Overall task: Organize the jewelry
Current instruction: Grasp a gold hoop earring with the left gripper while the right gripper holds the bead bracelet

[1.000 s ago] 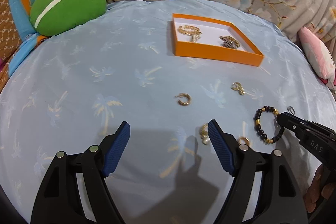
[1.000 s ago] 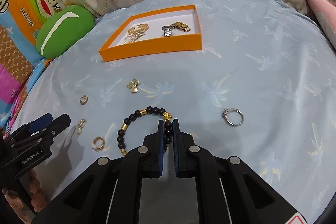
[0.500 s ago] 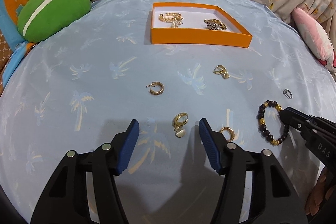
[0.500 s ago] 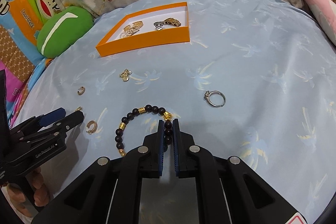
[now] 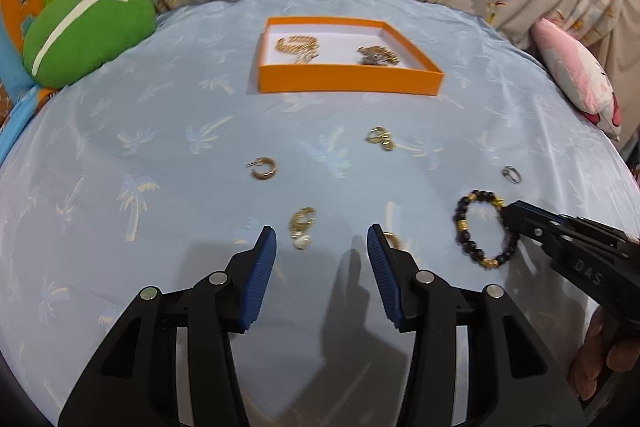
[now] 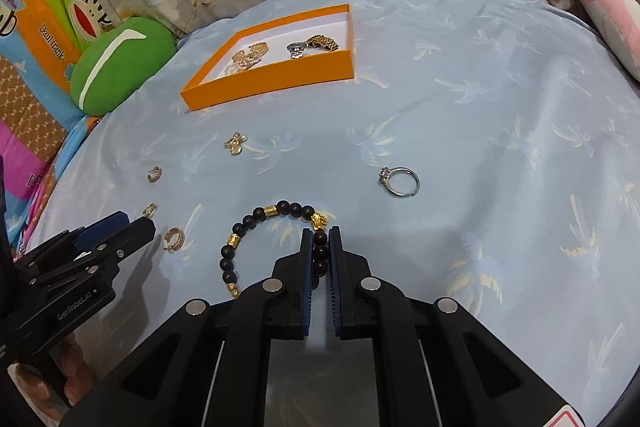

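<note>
Two pieces already in box. Your right gripper pinches bracelet; left gripper closing around earring, not gripping. Ring, three earrings remain.

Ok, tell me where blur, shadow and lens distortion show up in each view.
Left wrist view: fisheye bends the blue cloth into a dome, the left gripper throws dark shadows forward, and the orange box looks slightly soft. Right wrist view: sharper, same bulge, dark corners, a shadow under the beaded bracelet.
</note>
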Available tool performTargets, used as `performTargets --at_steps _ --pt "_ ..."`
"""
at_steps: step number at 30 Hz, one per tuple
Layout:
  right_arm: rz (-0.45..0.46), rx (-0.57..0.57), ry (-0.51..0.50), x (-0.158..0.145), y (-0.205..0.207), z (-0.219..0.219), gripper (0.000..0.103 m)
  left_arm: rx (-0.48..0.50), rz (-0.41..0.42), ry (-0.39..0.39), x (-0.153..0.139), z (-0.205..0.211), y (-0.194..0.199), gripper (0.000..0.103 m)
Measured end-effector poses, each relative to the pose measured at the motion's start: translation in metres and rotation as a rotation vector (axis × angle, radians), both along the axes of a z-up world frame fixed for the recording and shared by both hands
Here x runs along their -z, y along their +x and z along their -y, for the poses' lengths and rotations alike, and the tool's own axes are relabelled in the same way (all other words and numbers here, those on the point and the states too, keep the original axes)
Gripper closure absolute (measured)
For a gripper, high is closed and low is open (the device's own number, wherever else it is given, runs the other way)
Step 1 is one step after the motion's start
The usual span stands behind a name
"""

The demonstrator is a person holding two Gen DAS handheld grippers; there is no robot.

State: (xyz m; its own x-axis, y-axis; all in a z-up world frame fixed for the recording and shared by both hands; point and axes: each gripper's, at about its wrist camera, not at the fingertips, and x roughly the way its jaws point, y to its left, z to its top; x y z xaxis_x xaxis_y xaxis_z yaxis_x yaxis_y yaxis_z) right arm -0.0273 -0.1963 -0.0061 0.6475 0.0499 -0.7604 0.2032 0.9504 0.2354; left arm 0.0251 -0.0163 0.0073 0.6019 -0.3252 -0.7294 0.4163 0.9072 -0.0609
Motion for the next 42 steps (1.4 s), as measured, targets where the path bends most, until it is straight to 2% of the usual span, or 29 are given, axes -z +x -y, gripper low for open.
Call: performTargets --at_steps 6,9,12,13,15,18,22,30,37,42 --pt "0.000 0.012 0.007 0.000 -0.008 0.005 0.096 0.052 -0.019 0.014 0.004 0.023 -0.010 0.057" --pt "0.002 0.012 0.008 0.000 -0.008 0.005 0.096 0.052 -0.036 0.047 0.010 0.032 -0.008 0.057" --pt "0.003 0.011 0.013 0.000 -0.009 0.006 0.096 0.043 -0.035 0.047 0.010 0.035 -0.007 0.058" --pt "0.004 0.011 0.013 -0.001 -0.009 0.006 0.096 0.042 -0.032 0.049 0.010 0.036 -0.007 0.059" --pt "0.005 0.012 0.015 -0.001 -0.009 0.005 0.096 0.040 -0.030 0.040 0.010 0.035 -0.007 0.078" --pt "0.008 0.012 0.019 -0.002 -0.010 0.006 0.096 0.043 -0.046 0.008 0.010 0.031 -0.004 0.087" --pt "0.015 0.013 0.025 -0.004 -0.012 0.006 0.096 0.045 -0.067 -0.036 0.008 0.025 -0.003 0.087" --pt "0.048 0.005 0.033 -0.015 -0.013 0.005 0.096 0.042 -0.034 -0.072 -0.010 0.016 -0.007 0.087" --pt "0.108 -0.023 0.021 -0.041 -0.002 0.004 0.096 0.019 -0.008 -0.077 -0.025 0.009 0.005 0.087" --pt "0.160 -0.067 -0.016 -0.068 0.029 0.005 0.096 0.003 0.007 -0.086 -0.039 0.004 0.031 0.087"
